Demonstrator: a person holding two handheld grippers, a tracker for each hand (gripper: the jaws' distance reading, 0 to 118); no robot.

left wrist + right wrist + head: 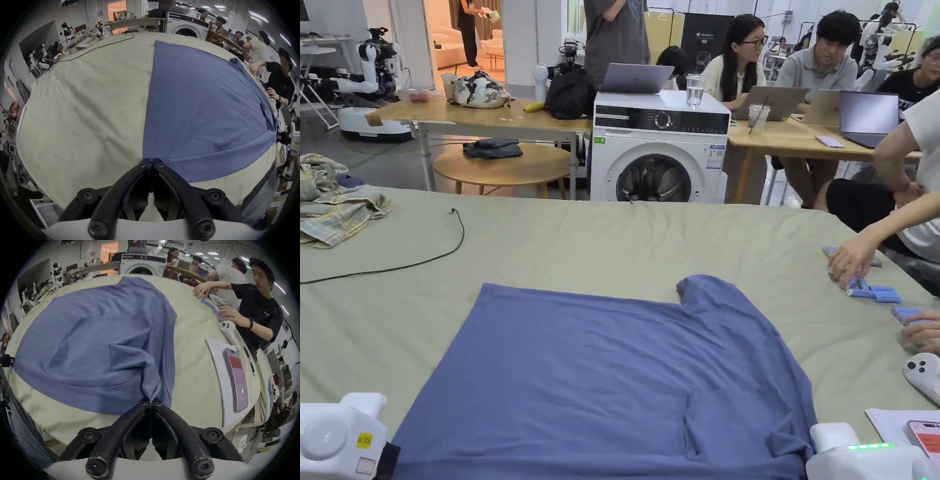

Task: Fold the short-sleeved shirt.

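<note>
Both grippers, left (151,160) & right (150,400), pinched the blue short-sleeved shirt (600,381) at the table's (612,244) near edge; phone (236,379) on paper (217,350), remote (228,331) by right edge.

white washing machine (659,147) behind green-covered table (600,244), round wood table (503,165) at left, wood desks w/ laptops, grey floor

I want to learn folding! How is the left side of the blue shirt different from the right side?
The blue shirt lies flat and smooth by the left gripper, its edge straight. By the right gripper the cloth is bunched and creased, with a sleeve folded over. Both sides are pinched at a near corner by shut jaws on the green table cover.
</note>
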